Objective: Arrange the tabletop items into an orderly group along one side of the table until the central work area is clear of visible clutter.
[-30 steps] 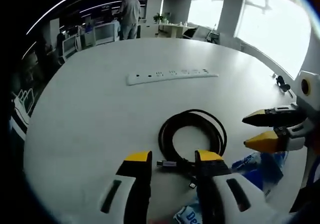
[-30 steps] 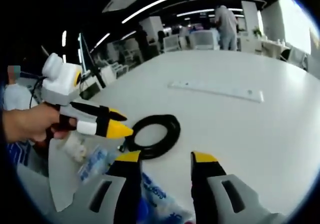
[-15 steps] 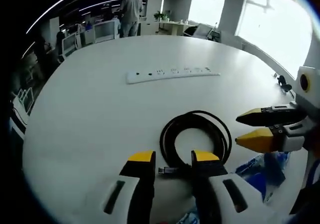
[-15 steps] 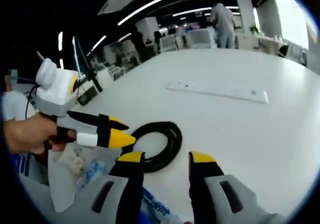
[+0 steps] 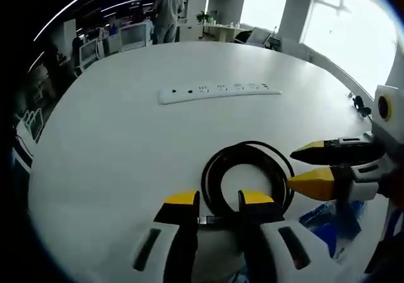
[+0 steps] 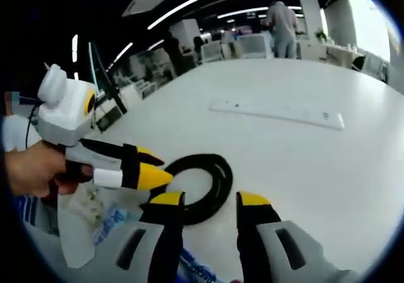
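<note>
Left gripper (image 5: pixel 218 198) sits low over the white table (image 5: pixel 113 150), its yellow-tipped jaws apart, with the plug (image 5: pixel 208 220) of a black cable (image 5: pixel 247 177) lying in the gap between them; whether the jaws touch the plug cannot be told. That cable is a thin, glossy black cord wound into a neat round coil of several loops, lying flat on the table just ahead of the jaws, its short free end running back to the small dark plug. Right gripper (image 5: pixel 302 167) comes in from the right of the left gripper view, jaws a little apart, its tips hovering at the coil's right edge with nothing between them. Below it lies a blue and white packet (image 5: pixel 331 216), partly hidden. Farther out on the table lies a long white power strip (image 5: pixel 218 91), well apart from the coil, and a small dark object (image 5: pixel 361 107) sits near the far right edge.

From the right gripper view, the right gripper (image 6: pixel 205 199) has its jaws apart over the near rim of the cable (image 6: pixel 208 182), gripping nothing. Left gripper (image 6: pixel 161 167) enters from the left, held in a hand (image 6: pixel 35 169), its tips just beside the coil. Clear and blue-printed packets (image 6: pixel 107 223) lie under it by the table edge. Beyond, the strip (image 6: pixel 278 114) lies across the table (image 6: pixel 353 169), and a person (image 6: pixel 281 24) stands far off in the office behind
</note>
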Demonstrator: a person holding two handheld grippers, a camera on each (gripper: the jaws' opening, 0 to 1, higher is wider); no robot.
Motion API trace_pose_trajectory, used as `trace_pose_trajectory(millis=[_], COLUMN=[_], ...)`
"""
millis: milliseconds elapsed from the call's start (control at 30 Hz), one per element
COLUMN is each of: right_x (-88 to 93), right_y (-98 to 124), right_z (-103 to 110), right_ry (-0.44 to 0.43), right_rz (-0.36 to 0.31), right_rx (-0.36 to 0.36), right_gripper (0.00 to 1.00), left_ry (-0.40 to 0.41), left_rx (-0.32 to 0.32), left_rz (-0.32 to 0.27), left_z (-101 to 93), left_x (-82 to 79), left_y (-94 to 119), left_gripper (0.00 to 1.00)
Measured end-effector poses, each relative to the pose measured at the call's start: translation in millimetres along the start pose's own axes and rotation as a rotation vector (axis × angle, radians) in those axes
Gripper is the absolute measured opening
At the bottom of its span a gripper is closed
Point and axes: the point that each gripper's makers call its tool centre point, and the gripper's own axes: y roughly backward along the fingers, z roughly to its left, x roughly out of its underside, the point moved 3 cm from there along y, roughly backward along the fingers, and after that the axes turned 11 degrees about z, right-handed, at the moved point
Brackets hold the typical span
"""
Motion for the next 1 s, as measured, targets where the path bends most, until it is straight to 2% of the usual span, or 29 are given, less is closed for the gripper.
trace_pose_trajectory(millis=[467, 1000], right_x=[-7.9, 2.2], right_y=[-19.3, -26.6], right_z=[-2.5, -8.1], right_ry=[-0.003, -0.012], right_rz=[0.024, 0.082], right_rx=[0.024, 0.067], right_gripper=[0.26, 0.19], left_ry=[-0.008, -0.01], left_rx=[-0.007, 0.005], left_rz=[0.026, 0.048], left_z=[5.4, 6.2], left_x=[0.1, 0.0], left_y=[-9.4, -12.9], left_gripper=[0.21, 0.15])
